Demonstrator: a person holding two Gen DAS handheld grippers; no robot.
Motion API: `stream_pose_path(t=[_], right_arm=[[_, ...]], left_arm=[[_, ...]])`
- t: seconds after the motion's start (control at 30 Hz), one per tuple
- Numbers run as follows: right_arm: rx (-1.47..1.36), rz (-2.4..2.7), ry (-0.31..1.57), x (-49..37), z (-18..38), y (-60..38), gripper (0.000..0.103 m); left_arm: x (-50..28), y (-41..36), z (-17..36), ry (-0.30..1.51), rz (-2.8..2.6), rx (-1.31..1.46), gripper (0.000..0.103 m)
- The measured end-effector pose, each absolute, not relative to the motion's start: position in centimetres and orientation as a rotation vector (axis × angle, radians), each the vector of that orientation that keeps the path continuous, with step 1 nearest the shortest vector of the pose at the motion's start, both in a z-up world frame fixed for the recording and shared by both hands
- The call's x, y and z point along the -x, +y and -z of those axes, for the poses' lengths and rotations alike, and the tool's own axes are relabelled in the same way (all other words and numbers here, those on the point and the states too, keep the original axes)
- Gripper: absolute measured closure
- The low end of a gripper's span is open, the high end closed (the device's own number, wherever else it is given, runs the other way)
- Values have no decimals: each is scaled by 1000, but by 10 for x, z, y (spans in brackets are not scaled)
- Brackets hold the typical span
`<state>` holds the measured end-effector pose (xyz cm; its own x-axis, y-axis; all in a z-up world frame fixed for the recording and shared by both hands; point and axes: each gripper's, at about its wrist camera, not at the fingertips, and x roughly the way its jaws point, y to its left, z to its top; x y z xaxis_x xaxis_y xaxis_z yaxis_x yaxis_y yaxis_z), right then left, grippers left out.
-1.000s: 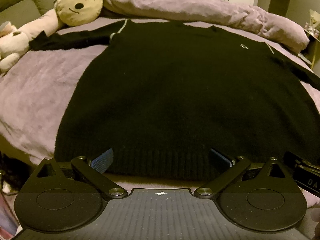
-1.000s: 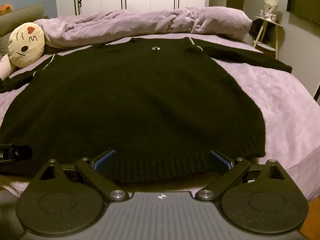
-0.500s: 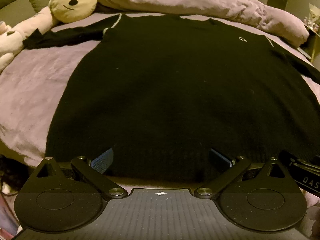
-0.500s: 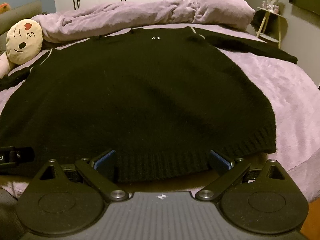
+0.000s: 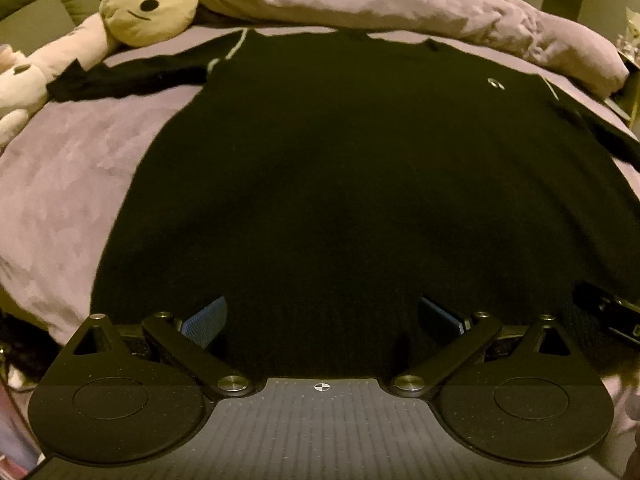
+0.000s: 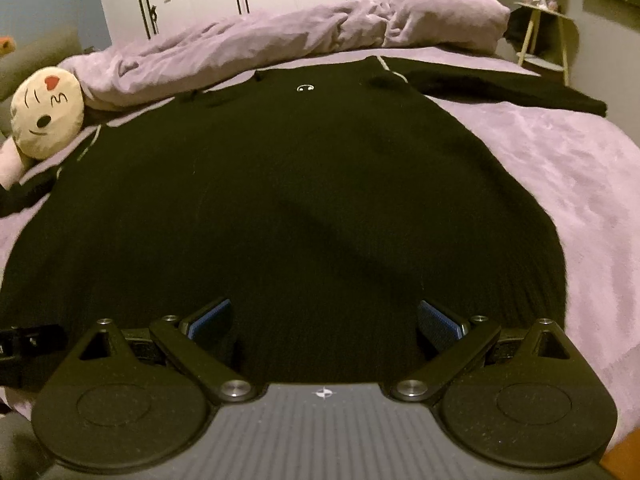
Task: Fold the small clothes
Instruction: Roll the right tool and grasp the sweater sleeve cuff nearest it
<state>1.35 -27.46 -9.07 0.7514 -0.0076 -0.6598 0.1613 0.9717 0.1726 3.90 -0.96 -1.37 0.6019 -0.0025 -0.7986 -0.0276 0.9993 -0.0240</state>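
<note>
sweater (image 5: 360,168): matt black knit, probably wool | bedspread (image 6: 580,168): plush lilac cloth

Your left wrist camera sits low at the hem of the black sweater (image 5: 360,200), looking forward along the spread fingers of the left gripper (image 5: 320,316) toward the plush toy (image 5: 150,0) ahead-left. Your right wrist camera looks the same way over the right gripper (image 6: 324,318), equally close to the hem. Both views share the sweater, toy and rumpled duvet (image 6: 280,44) ahead.
</note>
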Motion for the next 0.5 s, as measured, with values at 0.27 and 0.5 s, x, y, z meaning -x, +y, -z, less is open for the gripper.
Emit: stream_pose_path(t=[0.27,0.5], right_arm=[[-477,17,688,-25,116,-317,4],[-586,-179,782,-36,90,-358,4]], left_arm=[[-91,-2,-2,877,-100,61,0],[-142,-16,-3,843,-125,84,0]])
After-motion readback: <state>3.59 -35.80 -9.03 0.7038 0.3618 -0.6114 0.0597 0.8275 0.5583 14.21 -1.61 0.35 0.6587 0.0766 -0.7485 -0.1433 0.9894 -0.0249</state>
